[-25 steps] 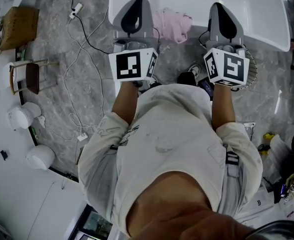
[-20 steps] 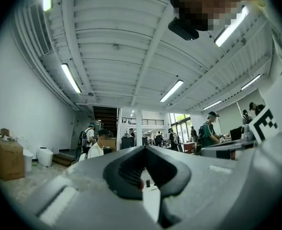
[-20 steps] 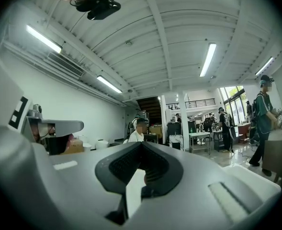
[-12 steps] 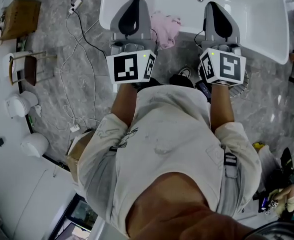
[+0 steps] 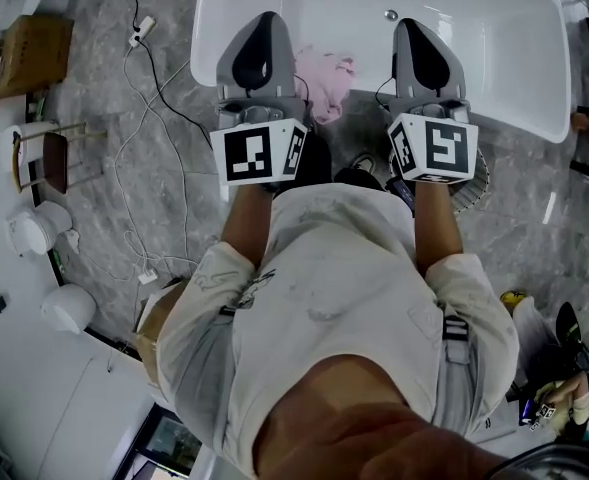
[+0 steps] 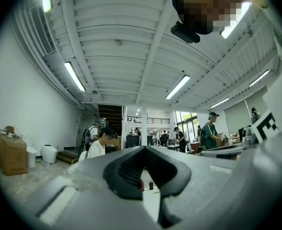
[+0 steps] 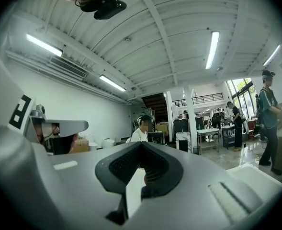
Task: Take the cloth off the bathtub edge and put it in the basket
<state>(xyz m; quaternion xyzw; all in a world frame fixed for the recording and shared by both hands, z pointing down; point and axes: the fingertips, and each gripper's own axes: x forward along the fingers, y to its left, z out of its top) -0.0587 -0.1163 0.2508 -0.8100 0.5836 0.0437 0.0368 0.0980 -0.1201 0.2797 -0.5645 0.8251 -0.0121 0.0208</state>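
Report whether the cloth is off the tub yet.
Not off: the pink cloth drapes over the bathtub rim.

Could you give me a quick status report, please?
Left gripper shut, empty; right gripper shut, empty. Pink cloth on bathtub edge, between them, ungrasped. Basket beneath right gripper; nothing blocking.

We read no text, brand, number or sign anywhere, only black-and-white square markers, not letters, on the left cube (image 5: 259, 153) of the left hand-held gripper (image 5: 261, 23) and the right cube (image 5: 432, 150) of the right hand-held gripper (image 5: 414, 28).
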